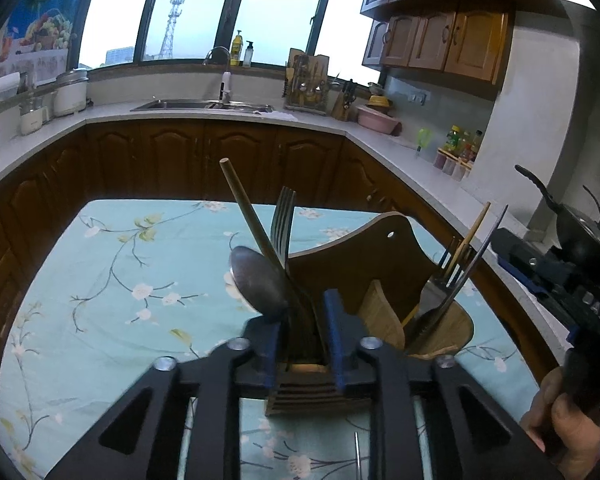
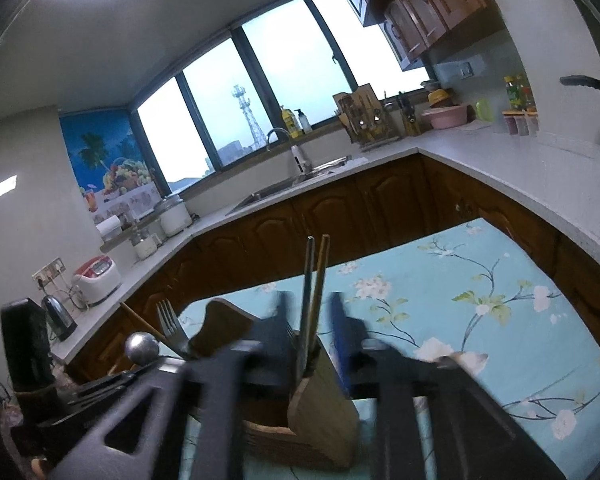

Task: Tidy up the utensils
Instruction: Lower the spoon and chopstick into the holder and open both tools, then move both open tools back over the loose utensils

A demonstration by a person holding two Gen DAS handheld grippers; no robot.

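A wooden utensil holder stands on the floral tablecloth. Its left compartment holds a metal spoon, a fork and a wooden chopstick. Its right compartment holds a knife and more sticks. My left gripper is open, its blue-padded fingers either side of the left compartment's utensil handles. In the right wrist view my right gripper is open, straddling a metal stick and a wooden chopstick that stand in the holder's right compartment. The fork and spoon show at its left.
The right gripper body and the hand holding it sit at the table's right edge. A thin metal rod lies on the cloth near the front. Behind is an L-shaped counter with a sink, a rice cooker, a kettle and a wok.
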